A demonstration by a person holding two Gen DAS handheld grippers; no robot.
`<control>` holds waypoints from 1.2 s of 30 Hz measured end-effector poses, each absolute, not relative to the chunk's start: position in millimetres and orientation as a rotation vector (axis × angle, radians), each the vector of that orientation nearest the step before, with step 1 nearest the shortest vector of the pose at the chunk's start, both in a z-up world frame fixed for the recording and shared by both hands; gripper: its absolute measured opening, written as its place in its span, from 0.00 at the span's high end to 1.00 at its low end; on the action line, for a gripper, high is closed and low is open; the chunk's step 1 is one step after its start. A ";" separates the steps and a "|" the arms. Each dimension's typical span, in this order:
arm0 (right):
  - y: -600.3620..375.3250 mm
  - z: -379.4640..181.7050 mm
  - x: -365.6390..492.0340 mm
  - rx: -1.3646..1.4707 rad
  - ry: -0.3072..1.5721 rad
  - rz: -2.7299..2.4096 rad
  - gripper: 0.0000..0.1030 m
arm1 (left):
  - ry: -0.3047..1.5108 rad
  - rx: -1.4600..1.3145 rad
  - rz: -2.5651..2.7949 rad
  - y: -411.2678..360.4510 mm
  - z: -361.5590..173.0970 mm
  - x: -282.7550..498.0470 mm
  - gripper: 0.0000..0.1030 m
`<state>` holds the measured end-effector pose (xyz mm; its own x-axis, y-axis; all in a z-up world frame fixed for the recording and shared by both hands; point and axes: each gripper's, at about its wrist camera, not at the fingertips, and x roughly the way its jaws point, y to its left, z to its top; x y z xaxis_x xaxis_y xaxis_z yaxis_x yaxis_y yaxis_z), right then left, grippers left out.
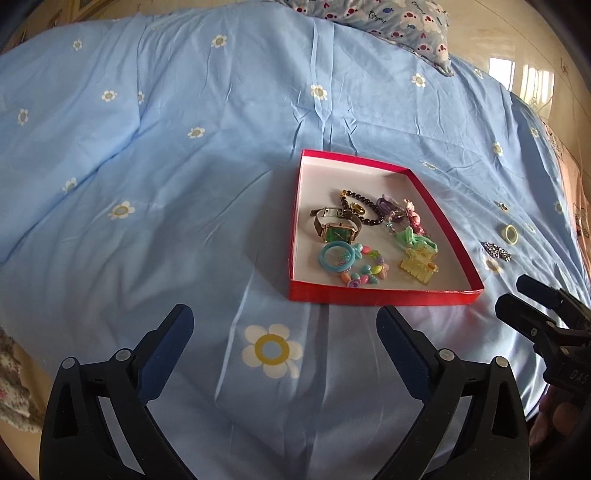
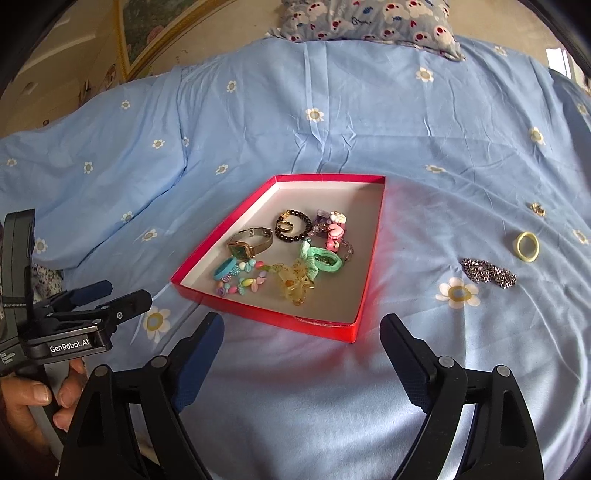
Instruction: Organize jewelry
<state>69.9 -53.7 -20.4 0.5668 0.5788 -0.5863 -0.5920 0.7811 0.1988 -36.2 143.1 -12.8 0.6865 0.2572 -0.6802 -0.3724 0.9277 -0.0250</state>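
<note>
A red shallow box (image 1: 380, 295) (image 2: 280, 317) lies on the blue flowered bedspread and holds a green-faced watch (image 1: 338, 230) (image 2: 245, 247), a dark bead bracelet (image 1: 364, 210), a blue ring (image 1: 334, 256), coloured beads, a yellow hair claw (image 1: 419, 269) (image 2: 291, 282) and a green hair tie (image 2: 325, 260). Right of the box on the spread lie a yellow ring (image 1: 511, 233) (image 2: 527, 246), a sparkly silver piece (image 1: 496, 251) (image 2: 487, 273) and a small gold piece (image 2: 537, 209). My left gripper (image 1: 284, 328) is open and empty, near the box's front. My right gripper (image 2: 301, 334) is open and empty too.
A patterned pillow (image 1: 384, 18) (image 2: 369, 20) lies at the far end of the bed. The bed's right edge (image 1: 569, 173) drops to the floor. A framed picture (image 2: 159, 22) leans against the wall at the far left.
</note>
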 end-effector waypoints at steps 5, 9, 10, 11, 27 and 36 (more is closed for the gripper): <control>-51.7 5.2 66.1 -0.066 0.665 0.723 0.03 | 0.721 -0.055 0.338 131.1 11.5 -33.3 0.00; -44.2 33.1 73.4 -0.150 0.656 0.702 0.00 | 0.684 0.038 0.346 122.8 36.2 -23.8 0.00; -44.4 37.2 74.8 -0.150 0.647 0.695 0.00 | 0.677 0.052 0.366 122.8 39.6 -21.6 0.00; -45.4 40.2 76.4 -0.139 0.633 0.690 0.00 | 0.670 0.051 0.387 123.2 41.3 -20.6 0.00; -42.0 5.4 77.2 -0.067 0.664 0.661 0.00 | 0.748 0.014 0.470 130.4 10.3 -16.1 0.00; -45.0 1.4 79.0 -0.054 0.676 0.635 0.00 | 0.747 0.015 0.462 123.7 11.2 -18.7 0.00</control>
<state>79.0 -45.0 1.4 0.6001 0.5308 -0.5984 -0.5646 0.8110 0.1531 -18.7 123.7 11.2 0.6385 0.4103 -0.6511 -0.4002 0.8997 0.1746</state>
